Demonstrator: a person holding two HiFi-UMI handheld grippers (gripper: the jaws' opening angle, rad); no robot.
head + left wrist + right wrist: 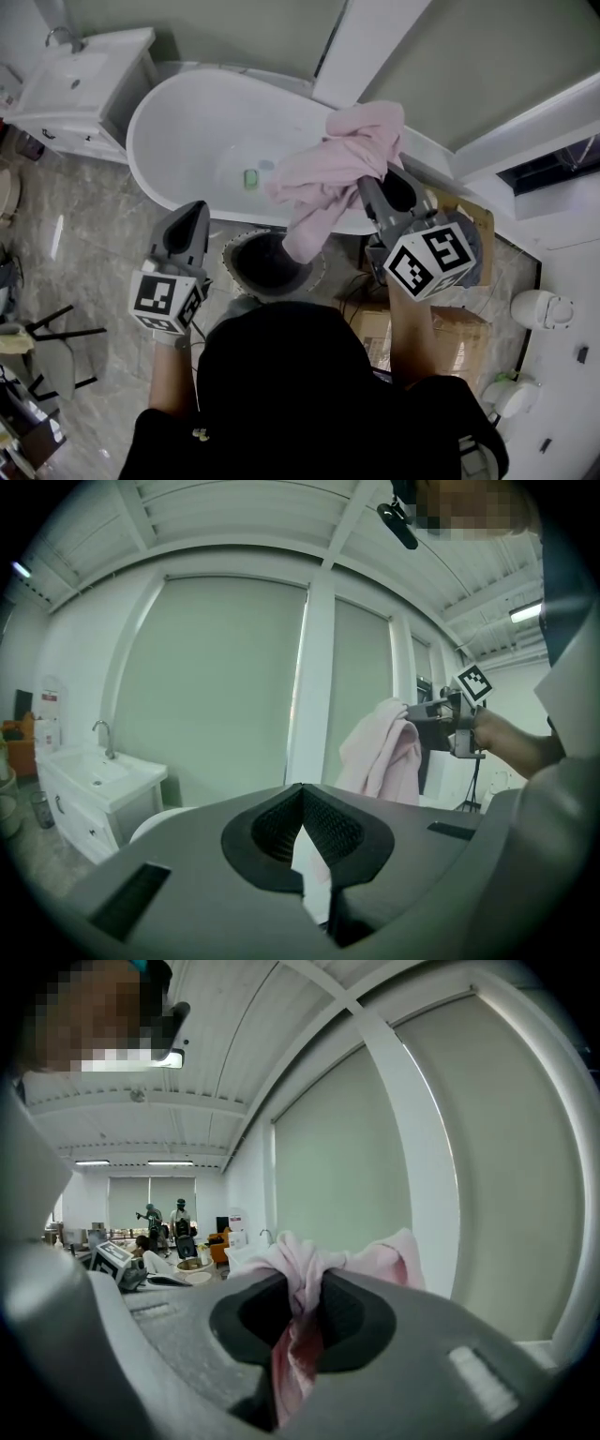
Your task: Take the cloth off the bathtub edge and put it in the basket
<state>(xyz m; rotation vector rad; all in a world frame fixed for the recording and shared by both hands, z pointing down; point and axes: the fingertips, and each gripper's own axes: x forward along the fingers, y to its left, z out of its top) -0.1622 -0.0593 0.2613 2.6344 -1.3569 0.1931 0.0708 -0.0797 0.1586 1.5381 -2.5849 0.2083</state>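
A pink cloth (pixel 337 164) hangs bunched in the air in front of the white bathtub (pixel 141 122). My right gripper (pixel 375 187) is shut on its upper part. In the right gripper view the cloth (pixel 309 1269) is pinched between both pads and spills over them. Its lower end dangles over the near side of a dark round basket (pixel 255 272) on the floor beside the tub. My left gripper (pixel 192 214) floats left of the basket with its jaws shut and nothing in them (pixel 302 794). From the left gripper view I see the cloth (pixel 382 752) hanging from the right gripper (pixel 441 714).
A white vanity with a sink (pixel 75 80) stands at the tub's far left end. Cardboard boxes (pixel 459 319) lie on the floor to the right, with a white fixture (pixel 539 307) beyond. A small green item (pixel 250 178) lies in the tub. A chair (pixel 56 347) stands at left.
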